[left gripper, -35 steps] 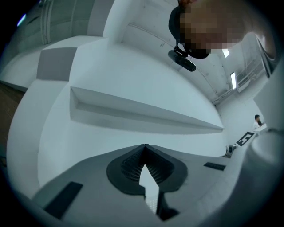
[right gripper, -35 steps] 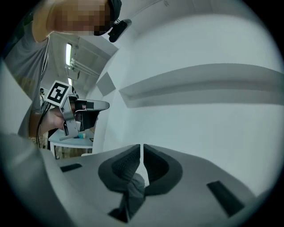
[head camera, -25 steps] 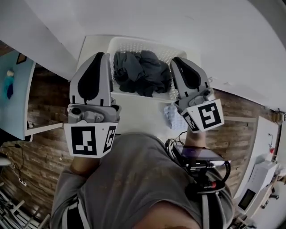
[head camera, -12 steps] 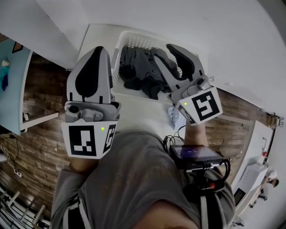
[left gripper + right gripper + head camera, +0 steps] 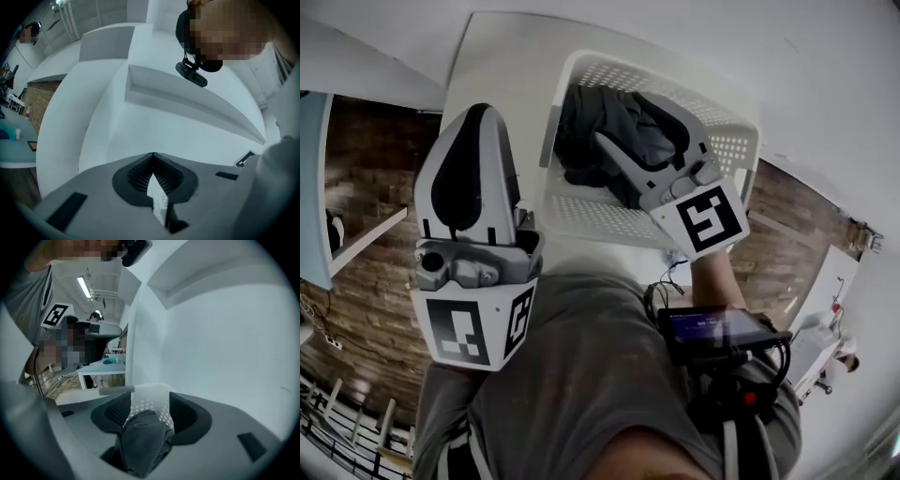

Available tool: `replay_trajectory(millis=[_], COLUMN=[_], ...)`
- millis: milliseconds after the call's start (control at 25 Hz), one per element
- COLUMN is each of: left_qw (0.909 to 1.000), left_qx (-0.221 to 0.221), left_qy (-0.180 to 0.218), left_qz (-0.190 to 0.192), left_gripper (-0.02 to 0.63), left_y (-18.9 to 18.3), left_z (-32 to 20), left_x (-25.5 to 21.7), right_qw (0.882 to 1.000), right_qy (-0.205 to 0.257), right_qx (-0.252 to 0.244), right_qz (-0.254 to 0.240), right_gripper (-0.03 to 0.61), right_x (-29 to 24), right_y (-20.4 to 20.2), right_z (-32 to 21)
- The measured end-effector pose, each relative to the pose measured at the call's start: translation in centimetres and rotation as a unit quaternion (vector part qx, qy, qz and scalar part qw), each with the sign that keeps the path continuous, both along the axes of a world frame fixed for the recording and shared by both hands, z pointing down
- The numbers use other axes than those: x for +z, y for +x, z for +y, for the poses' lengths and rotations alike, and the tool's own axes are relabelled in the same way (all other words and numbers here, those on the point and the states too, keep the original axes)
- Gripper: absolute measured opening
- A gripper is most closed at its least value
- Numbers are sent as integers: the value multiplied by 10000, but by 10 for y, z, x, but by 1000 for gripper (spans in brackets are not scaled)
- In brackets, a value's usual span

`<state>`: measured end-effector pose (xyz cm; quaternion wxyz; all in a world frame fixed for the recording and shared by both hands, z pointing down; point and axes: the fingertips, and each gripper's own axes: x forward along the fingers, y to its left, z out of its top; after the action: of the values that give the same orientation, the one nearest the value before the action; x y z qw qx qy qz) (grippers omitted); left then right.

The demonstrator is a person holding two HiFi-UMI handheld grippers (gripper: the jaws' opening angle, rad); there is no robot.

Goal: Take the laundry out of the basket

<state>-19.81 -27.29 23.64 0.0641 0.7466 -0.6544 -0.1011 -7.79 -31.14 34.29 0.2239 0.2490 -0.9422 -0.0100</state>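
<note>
The dark laundry (image 5: 591,131) is seen piled in the white basket (image 5: 727,155) on the desk (image 5: 502,66). The right tongs (image 5: 623,117) are being spread inside the basket, with laundry lying loosely between the jaws. The left tongs (image 5: 478,117) are held pressed together, empty, beside the basket.

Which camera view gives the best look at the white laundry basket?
The head view: it shows the basket from above, nearly whole, with dark clothes inside. The right gripper view catches only a patch of its perforated wall behind the clothes. The left gripper view shows none of it.
</note>
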Motion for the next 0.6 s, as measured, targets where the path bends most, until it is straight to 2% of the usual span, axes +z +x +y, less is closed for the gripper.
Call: replay_trajectory(millis=[240,440,600], left_qw=[9994,9978,9964], left_qx=[-97,-50,-91], left_qy=[-277,-520,-655], left_qz=[199,414,521], left_gripper=[8,8,8], left_y=[-24,-40,-41], left_z=[-19,-26,-37], left_x=[33,58,70], right_qw=[9938,9866,9818], right_qy=[-456,-876,-1067], right_qx=[-63,-45,-232], right_qz=[1010,1373,1552], right_gripper=[353,397,402], right_x=[70,114,131], right_y=[-8,-15,-12], right_z=[-4,3,4])
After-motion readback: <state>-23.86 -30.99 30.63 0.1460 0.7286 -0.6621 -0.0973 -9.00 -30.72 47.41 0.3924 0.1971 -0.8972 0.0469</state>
